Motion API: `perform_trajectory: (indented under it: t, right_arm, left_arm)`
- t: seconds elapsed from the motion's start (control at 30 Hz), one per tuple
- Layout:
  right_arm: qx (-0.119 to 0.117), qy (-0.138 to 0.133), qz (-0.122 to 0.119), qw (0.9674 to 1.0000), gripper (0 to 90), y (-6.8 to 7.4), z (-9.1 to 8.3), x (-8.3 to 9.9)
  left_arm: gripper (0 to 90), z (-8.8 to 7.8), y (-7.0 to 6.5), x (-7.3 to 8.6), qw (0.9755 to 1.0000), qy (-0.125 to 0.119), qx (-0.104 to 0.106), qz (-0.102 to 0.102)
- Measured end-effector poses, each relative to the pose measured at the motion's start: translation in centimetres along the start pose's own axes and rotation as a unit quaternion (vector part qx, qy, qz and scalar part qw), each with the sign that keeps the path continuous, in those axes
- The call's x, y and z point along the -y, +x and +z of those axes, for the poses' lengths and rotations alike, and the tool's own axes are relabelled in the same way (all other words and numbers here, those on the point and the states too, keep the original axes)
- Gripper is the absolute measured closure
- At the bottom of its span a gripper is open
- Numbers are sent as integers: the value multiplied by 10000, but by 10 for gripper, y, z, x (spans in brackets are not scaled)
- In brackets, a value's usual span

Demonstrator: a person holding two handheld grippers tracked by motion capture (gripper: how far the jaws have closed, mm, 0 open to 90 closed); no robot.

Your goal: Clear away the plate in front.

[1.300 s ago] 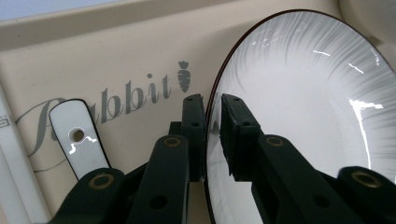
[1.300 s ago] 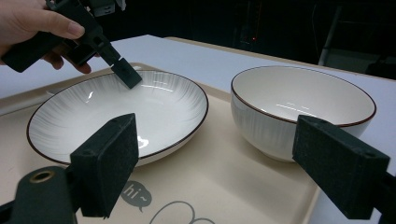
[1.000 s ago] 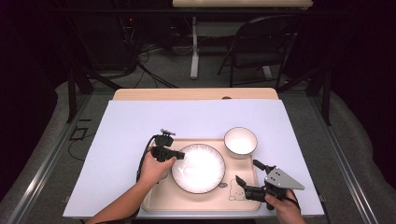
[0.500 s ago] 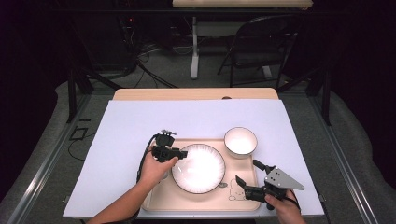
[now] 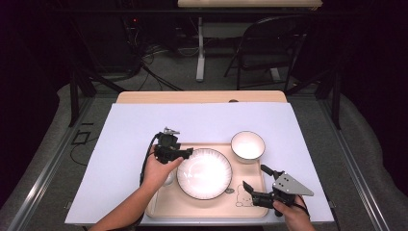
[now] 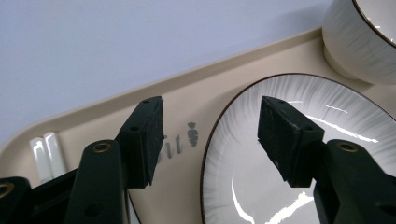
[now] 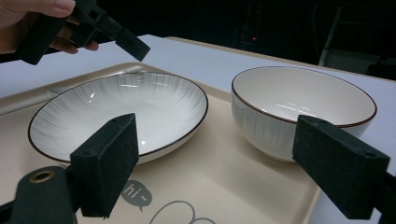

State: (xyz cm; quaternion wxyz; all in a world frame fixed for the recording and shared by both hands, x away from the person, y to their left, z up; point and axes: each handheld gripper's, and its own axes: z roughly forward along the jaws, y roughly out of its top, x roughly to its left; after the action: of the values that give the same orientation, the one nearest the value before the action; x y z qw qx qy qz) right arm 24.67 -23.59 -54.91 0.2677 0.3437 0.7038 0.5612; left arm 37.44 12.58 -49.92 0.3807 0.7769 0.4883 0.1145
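Over the near-left rim of the plate (image 5: 204,173) on the tray (image 5: 250,211), the left tool (image 5: 185,153) has just been opening and stands wide, nothing between its jaws. Nearer the bowl (image 5: 248,145), the right tool (image 5: 252,190) also gapes empty.

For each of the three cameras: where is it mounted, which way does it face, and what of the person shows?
High view: above the person's side, looking forward and down on the table; both forearms, the left tool and the right tool show.
Left gripper view: on the left tool, facing down over the plate rim and tray; its jaws open, just opening, nothing between.
Right gripper view: on the right tool, looking level across the tray at plate and bowl; the left hand shows.
Shared: all see the plate.
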Motion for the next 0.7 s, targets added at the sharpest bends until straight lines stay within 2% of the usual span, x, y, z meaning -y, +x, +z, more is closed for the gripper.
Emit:
perform_trajectory:
  t: [0.2, 0.23, 0.47, 0.6, 0.7]
  right_arm:
    - [1, 4, 0, 10000, 136, 0, 0, 0]
    - [1, 4, 0, 10000, 136, 0, 0, 0]
    - [-4, 3, -13, 10000, 136, 0, 0, 0]
    - [-6, 2, -24, 10000, 136, 1, 0, 0]
    - [-9, 11, -9, 10000, 136, 1, 1, 0]
  left_arm:
    - [406, 0, 0, 0, 10000, 0, 0, 0]
    - [406, -9, 4, 0, 10000, -83, 3, -33]
    - [406, -35, 18, 5, 9993, -337, -134, -96]
    - [394, -49, 27, 11, 9983, -522, -93, -255]
    - [385, -57, 34, 19, 9973, -624, -146, -355]
